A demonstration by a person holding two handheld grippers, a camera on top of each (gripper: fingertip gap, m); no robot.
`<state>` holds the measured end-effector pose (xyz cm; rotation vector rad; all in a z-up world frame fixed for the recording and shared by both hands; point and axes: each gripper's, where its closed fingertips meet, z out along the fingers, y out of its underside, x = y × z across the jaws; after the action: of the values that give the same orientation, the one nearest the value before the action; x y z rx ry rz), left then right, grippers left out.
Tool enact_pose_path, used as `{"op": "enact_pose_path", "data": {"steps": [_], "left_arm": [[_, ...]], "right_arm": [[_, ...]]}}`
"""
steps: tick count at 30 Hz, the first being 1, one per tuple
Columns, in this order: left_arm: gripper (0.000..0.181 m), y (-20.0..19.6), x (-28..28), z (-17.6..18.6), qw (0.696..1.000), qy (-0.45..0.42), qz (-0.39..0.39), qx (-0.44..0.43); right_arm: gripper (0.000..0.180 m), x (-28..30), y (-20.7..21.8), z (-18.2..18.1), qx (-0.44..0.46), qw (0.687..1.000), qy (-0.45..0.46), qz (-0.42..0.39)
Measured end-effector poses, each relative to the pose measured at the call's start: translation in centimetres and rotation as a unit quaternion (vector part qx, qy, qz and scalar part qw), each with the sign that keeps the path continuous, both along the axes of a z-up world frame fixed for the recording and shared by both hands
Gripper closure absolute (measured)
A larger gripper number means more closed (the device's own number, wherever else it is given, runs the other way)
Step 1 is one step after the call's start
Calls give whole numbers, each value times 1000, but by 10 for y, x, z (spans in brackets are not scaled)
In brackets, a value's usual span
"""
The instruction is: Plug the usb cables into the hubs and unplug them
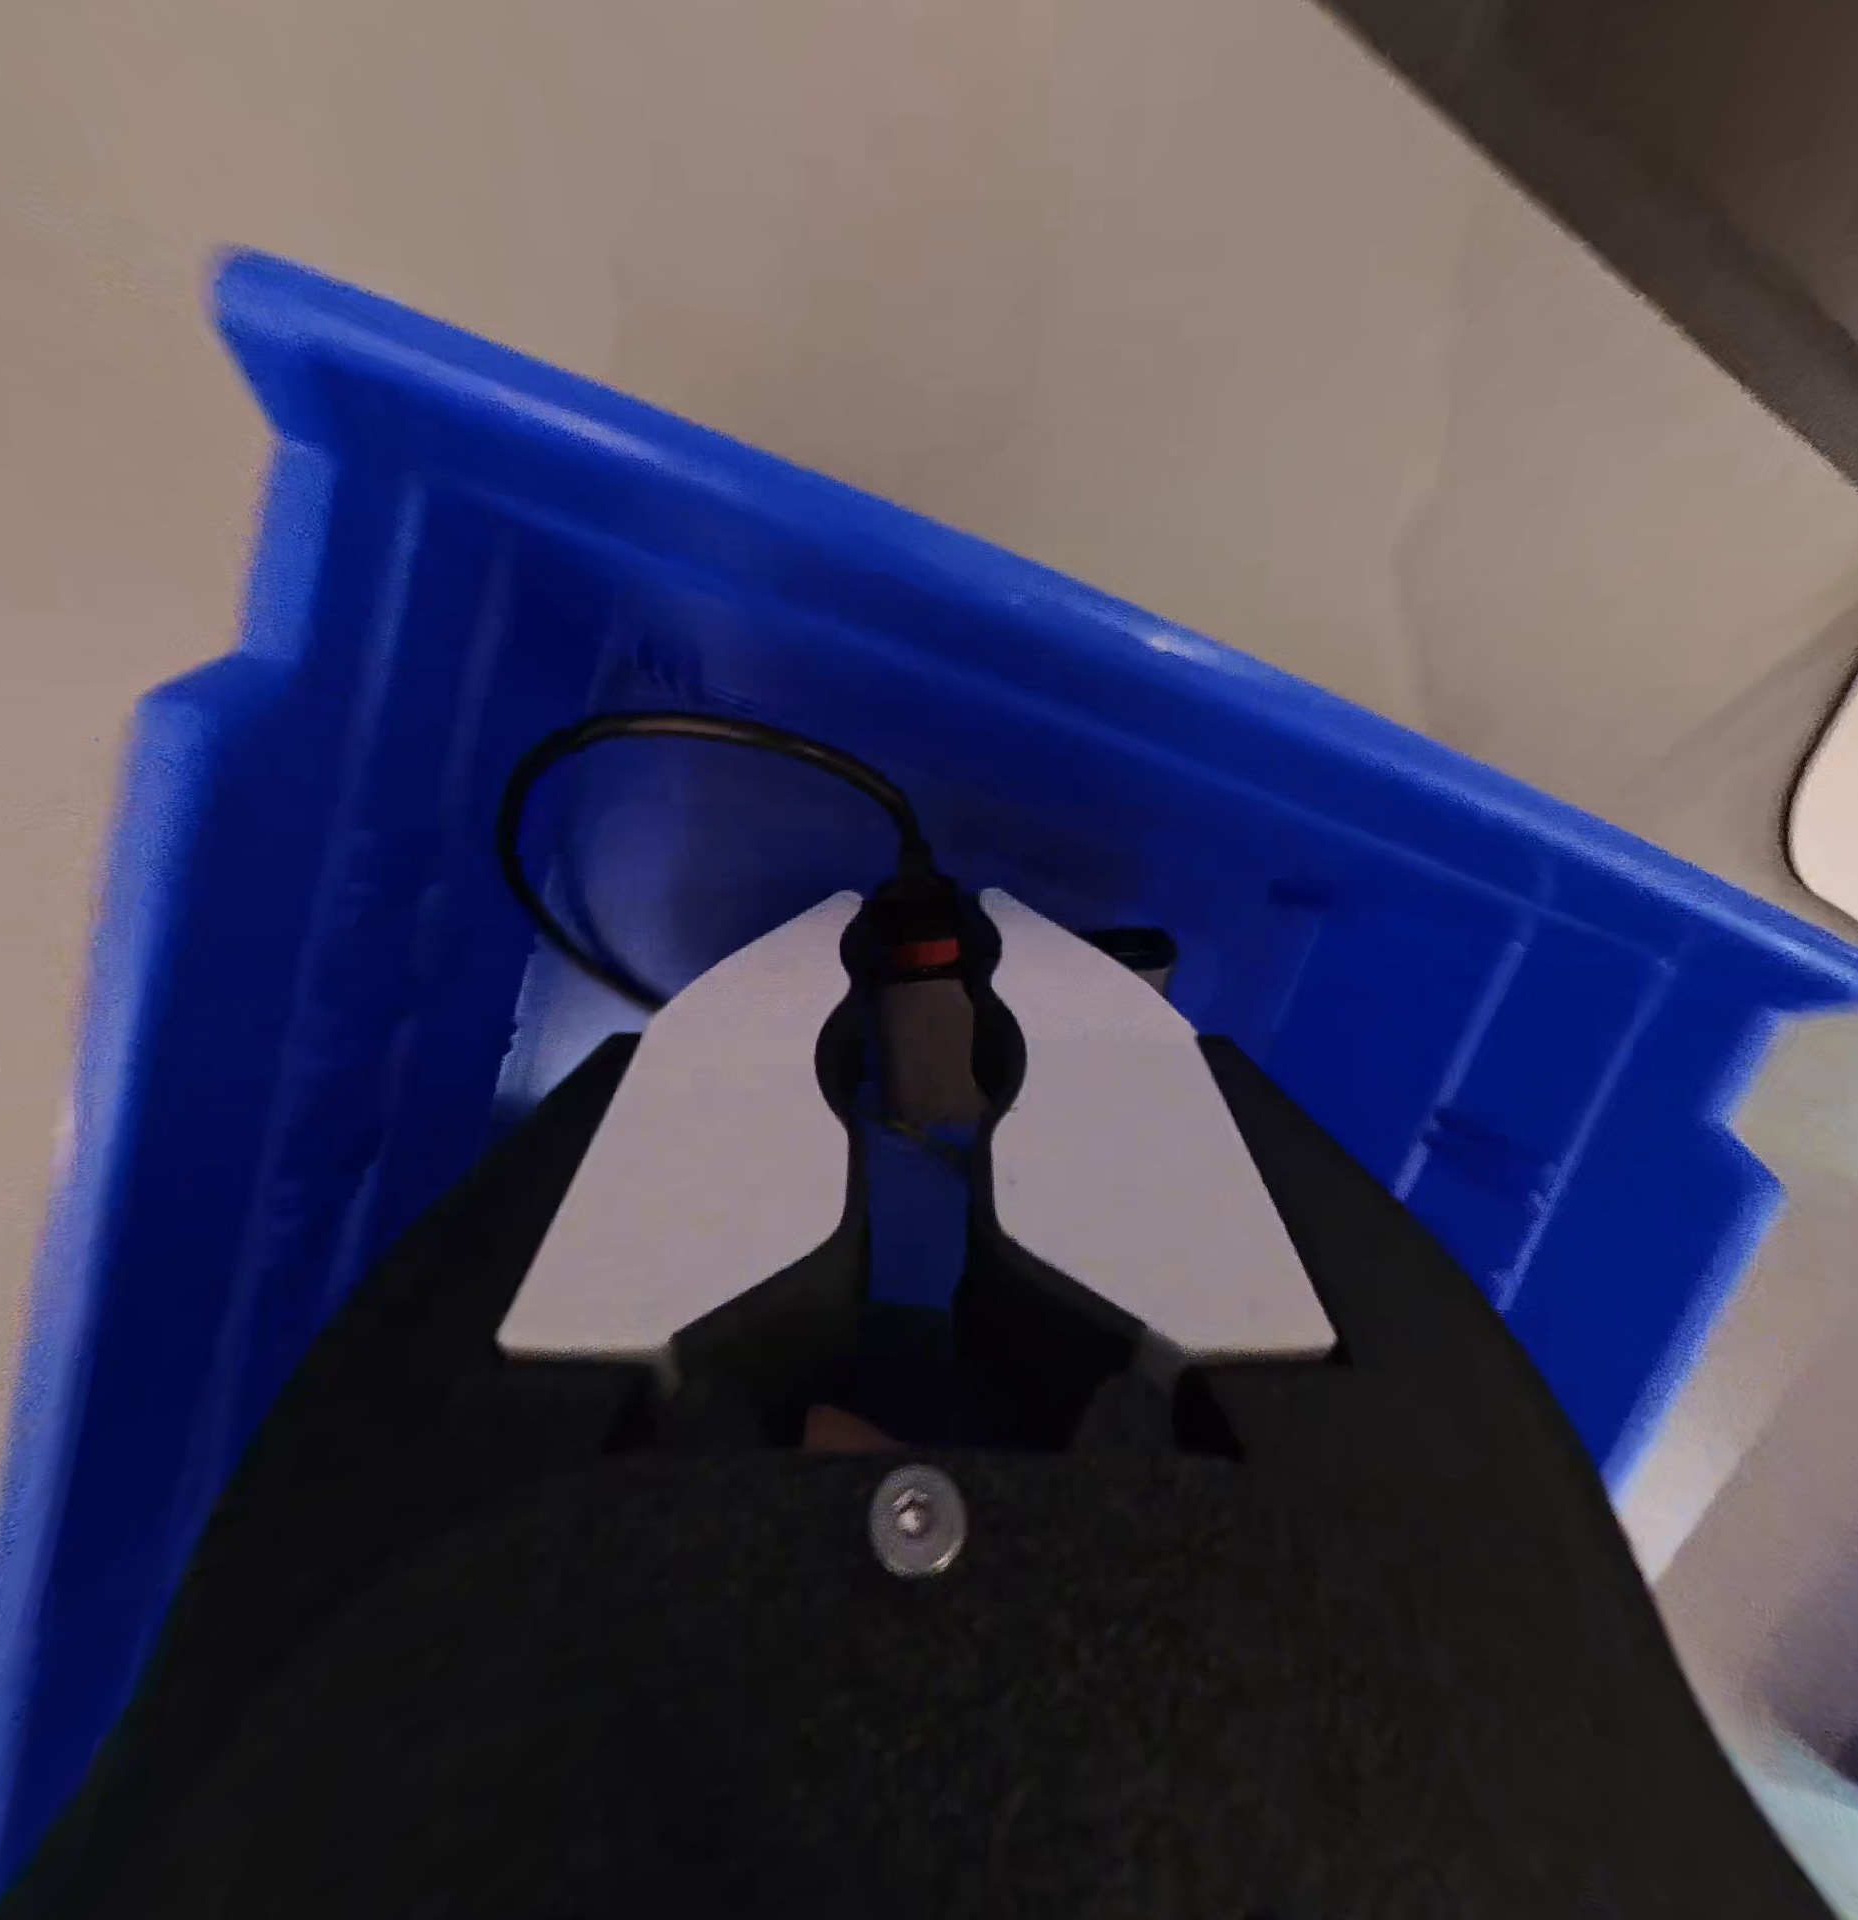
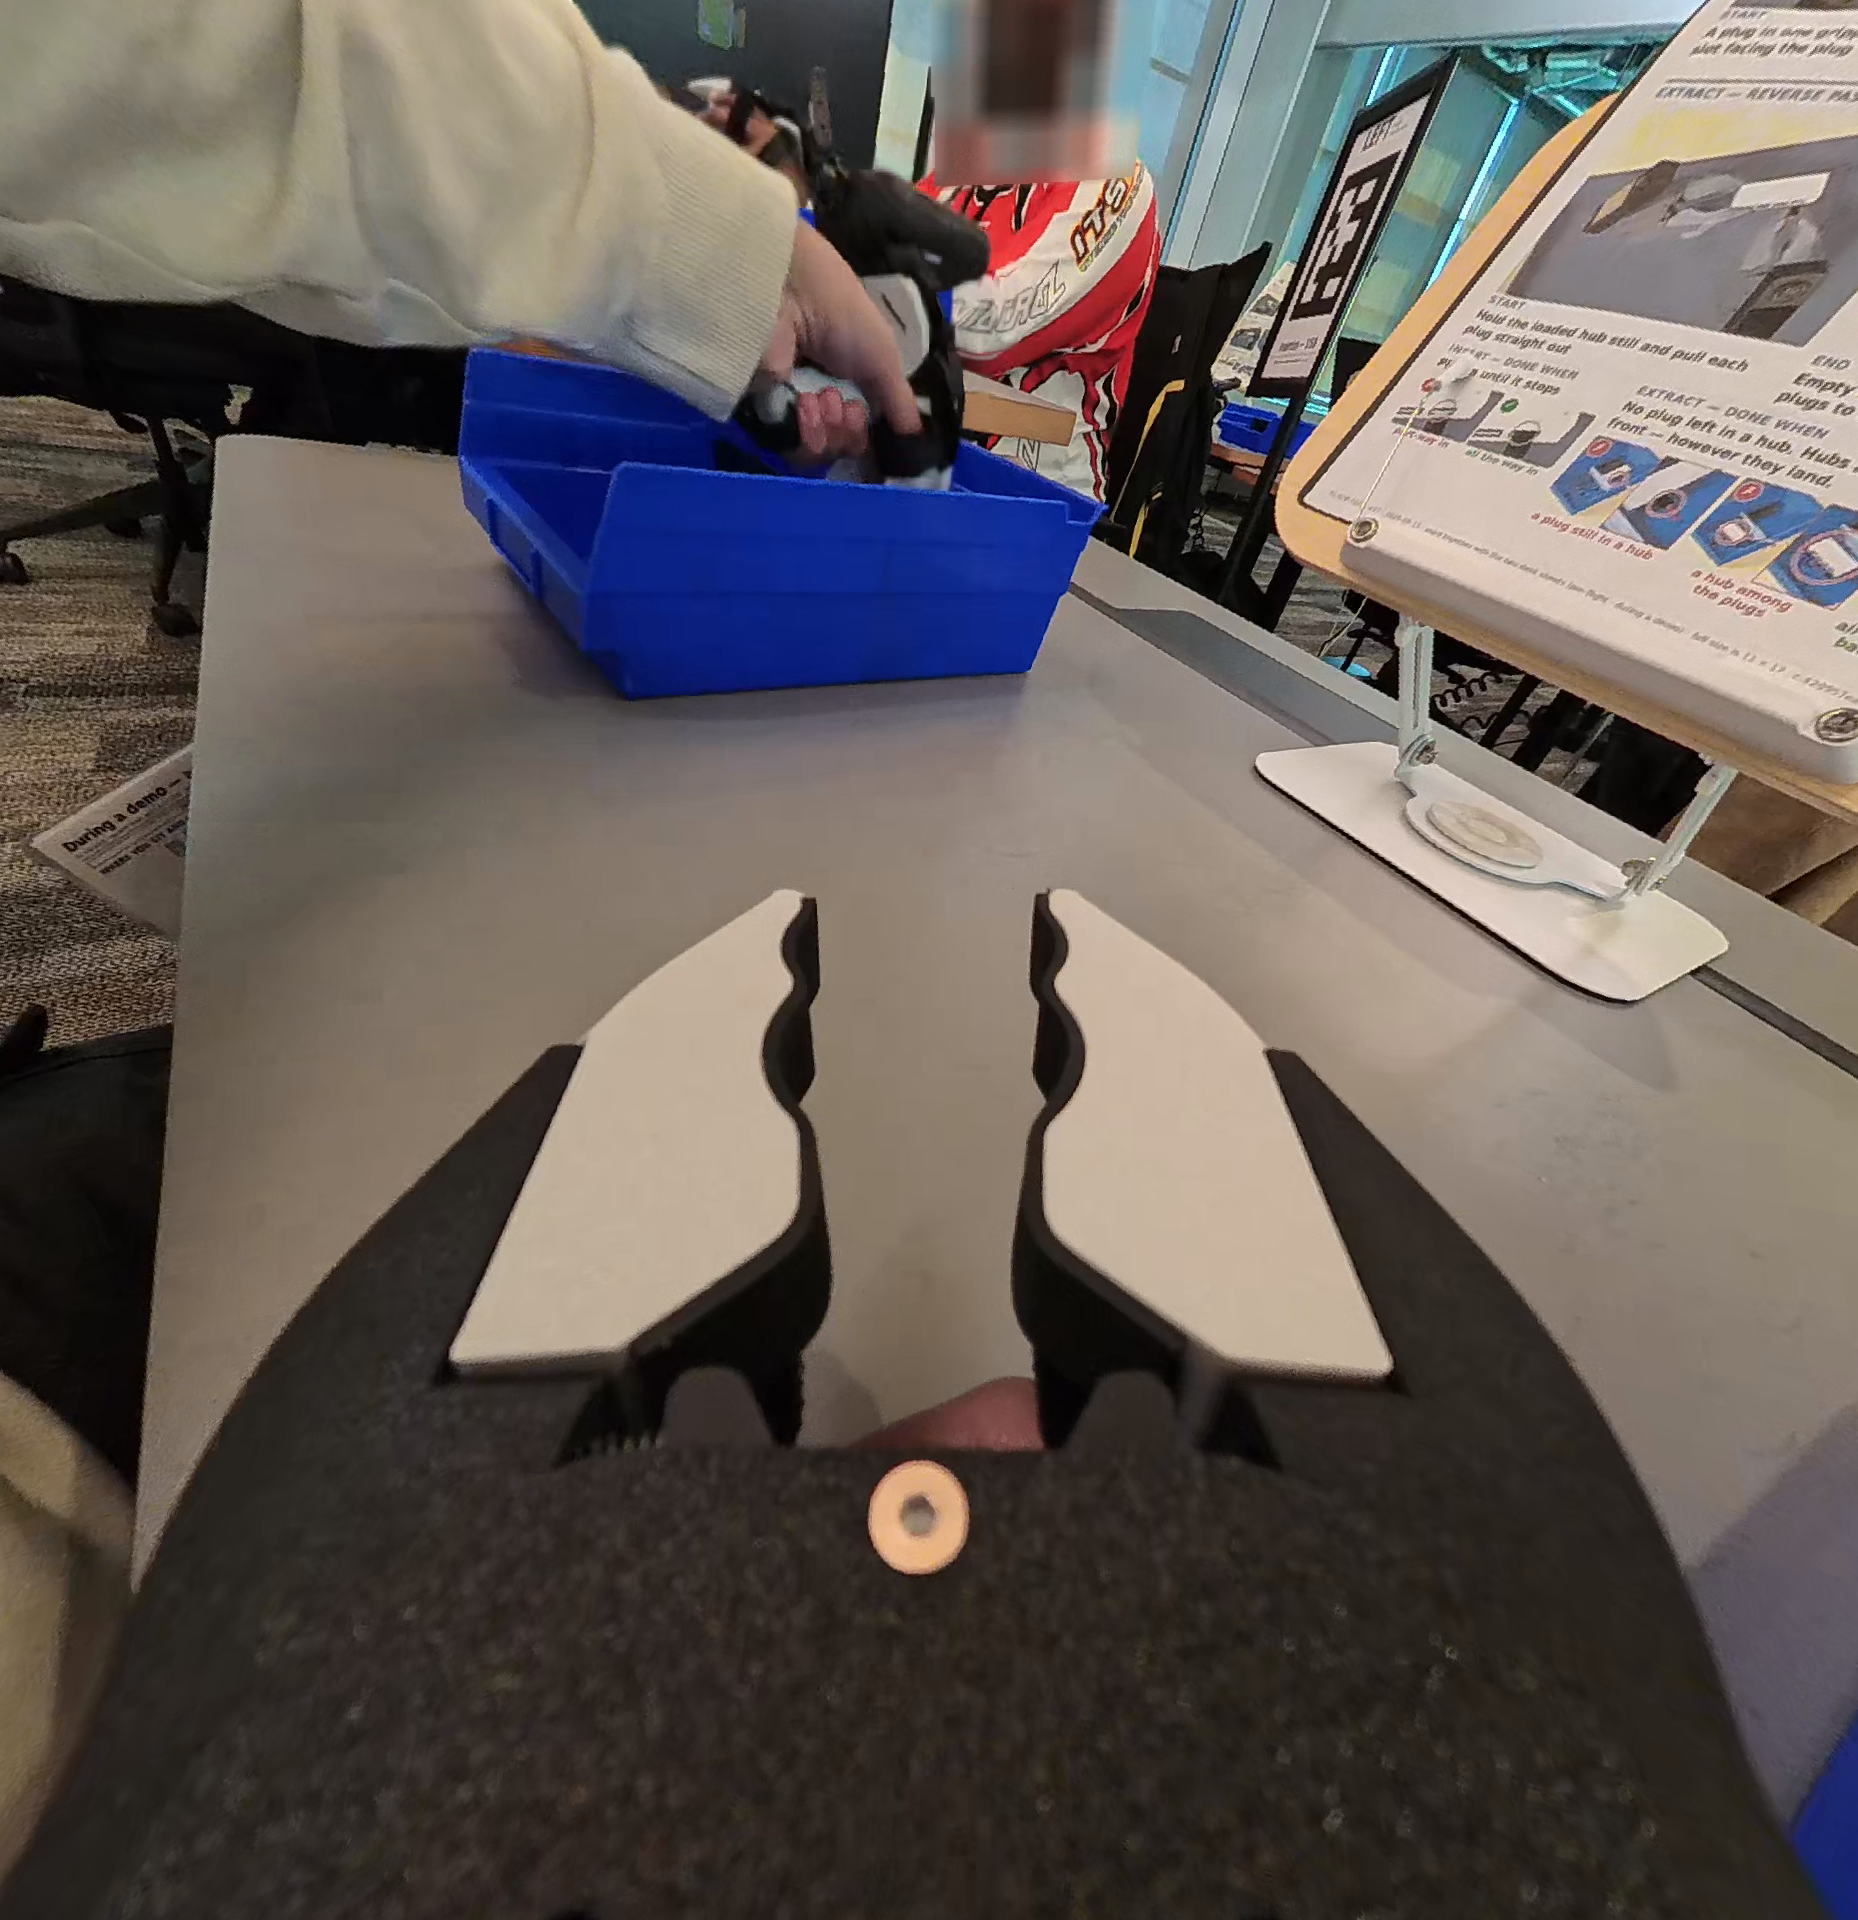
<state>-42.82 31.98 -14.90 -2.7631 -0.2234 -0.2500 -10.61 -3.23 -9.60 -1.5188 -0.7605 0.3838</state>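
In the left wrist view my left gripper (image 1: 917, 961) is shut on a USB plug (image 1: 920, 1023) with a metal shell and a red ring. Its thin black cable (image 1: 634, 743) loops up and left inside a blue bin (image 1: 1320, 831). The view is blurred. A second small plug end (image 1: 1143, 948) lies in the bin just right of the fingers. In the right wrist view my right gripper (image 2: 925, 914) is open and empty, low over the grey table (image 2: 592, 831). The same blue bin (image 2: 800, 592) stands far ahead, with the left gripper (image 2: 904, 395) reaching into it. No hub is visible.
A white stand (image 2: 1486, 862) holds an instruction board (image 2: 1683, 364) at the table's right side. A cream sleeve (image 2: 385, 177) crosses the upper left. Another person in a red shirt (image 2: 1050, 270) is behind the bin. A blue edge (image 2: 1850, 1808) shows at the lower right. The left gripper's tips are roughly 50 cm from the right gripper's.
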Motion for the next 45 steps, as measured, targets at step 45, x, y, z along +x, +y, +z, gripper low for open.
{"op": "enact_pose_path", "data": {"steps": [45], "left_arm": [[166,-266,288,113,810,-228,-411,352]], "right_arm": [[167,-29,75,28,2,999,-4,-41]]}}
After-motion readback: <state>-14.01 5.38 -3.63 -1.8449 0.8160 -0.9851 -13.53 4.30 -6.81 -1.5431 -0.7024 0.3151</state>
